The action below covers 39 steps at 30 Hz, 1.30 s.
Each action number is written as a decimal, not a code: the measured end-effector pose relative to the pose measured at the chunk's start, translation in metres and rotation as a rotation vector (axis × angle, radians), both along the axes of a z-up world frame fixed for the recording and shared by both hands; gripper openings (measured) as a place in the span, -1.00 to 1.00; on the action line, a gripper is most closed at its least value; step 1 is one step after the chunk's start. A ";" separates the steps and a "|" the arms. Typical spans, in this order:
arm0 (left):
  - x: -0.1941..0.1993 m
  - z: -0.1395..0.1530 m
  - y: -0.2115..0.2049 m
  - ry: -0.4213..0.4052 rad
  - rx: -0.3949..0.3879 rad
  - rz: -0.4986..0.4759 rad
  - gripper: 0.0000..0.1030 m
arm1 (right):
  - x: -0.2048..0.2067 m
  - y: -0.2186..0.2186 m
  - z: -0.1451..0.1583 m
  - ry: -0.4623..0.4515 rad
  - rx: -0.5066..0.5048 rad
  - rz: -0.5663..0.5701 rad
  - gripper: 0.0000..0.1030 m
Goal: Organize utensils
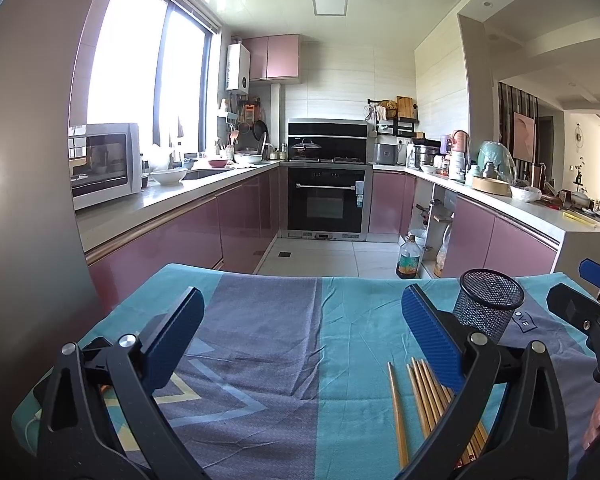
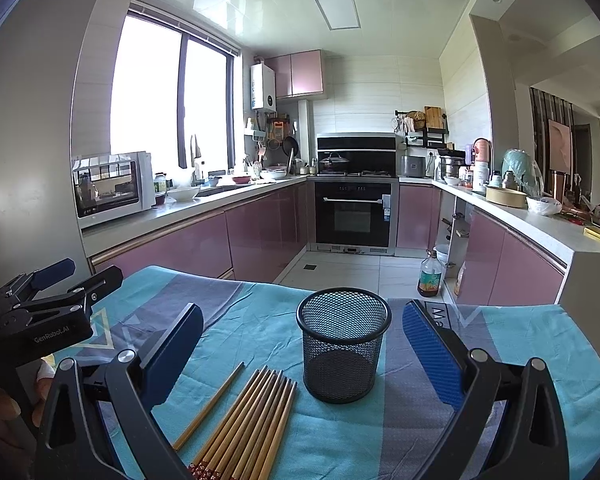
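Note:
Several wooden chopsticks [image 2: 248, 424] lie side by side on the cloth-covered table [image 2: 540, 344], one lone chopstick [image 2: 210, 406] a little to their left. An empty black mesh holder [image 2: 343, 344] stands upright just behind them. My right gripper [image 2: 302, 352] is open above the near table, its fingers either side of the holder and chopsticks. In the left wrist view the chopsticks [image 1: 424, 396] run under the right finger [image 1: 432, 336] of my open left gripper [image 1: 302, 340], and the mesh holder [image 1: 488, 304] stands behind it. The left gripper [image 2: 52, 276] shows at the left edge of the right wrist view.
The table's far edge [image 1: 260, 274] drops to a tiled kitchen floor. An oil bottle [image 1: 409, 258] stands on the floor by an open cabinet. Pink cabinets and counters with a microwave [image 1: 104, 162] and bowls line both sides; an oven [image 1: 327, 196] is at the back.

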<state>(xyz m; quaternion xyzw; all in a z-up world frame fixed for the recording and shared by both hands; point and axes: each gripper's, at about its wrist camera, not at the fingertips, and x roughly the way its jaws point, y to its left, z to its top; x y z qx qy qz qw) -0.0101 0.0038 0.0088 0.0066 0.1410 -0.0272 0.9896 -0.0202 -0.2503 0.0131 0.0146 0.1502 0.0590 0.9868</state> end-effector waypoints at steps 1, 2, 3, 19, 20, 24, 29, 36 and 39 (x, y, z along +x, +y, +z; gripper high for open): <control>0.000 0.000 0.000 -0.001 0.001 0.001 0.89 | 0.000 0.000 0.000 0.001 0.001 0.001 0.87; 0.000 0.000 0.000 0.001 0.000 0.002 0.89 | 0.001 -0.001 0.000 0.002 0.003 0.002 0.87; 0.001 0.000 0.000 0.004 -0.001 -0.001 0.89 | 0.001 -0.001 0.001 0.002 0.004 0.002 0.87; 0.003 0.000 -0.002 0.007 -0.001 -0.003 0.89 | 0.001 -0.002 0.000 0.002 0.008 0.007 0.87; 0.003 0.000 -0.003 0.009 0.000 -0.004 0.89 | 0.002 -0.001 0.000 0.003 0.007 0.007 0.87; 0.004 -0.001 -0.004 0.013 -0.002 -0.009 0.89 | 0.001 -0.001 0.000 0.002 0.007 0.013 0.87; 0.005 -0.003 -0.003 0.019 -0.003 -0.011 0.89 | 0.001 -0.001 0.000 0.005 0.011 0.017 0.87; 0.006 -0.004 -0.003 0.026 -0.003 -0.013 0.89 | 0.001 -0.001 -0.001 0.006 0.011 0.017 0.87; 0.006 -0.005 -0.002 0.028 -0.004 -0.013 0.89 | 0.001 -0.001 -0.002 0.009 0.011 0.017 0.87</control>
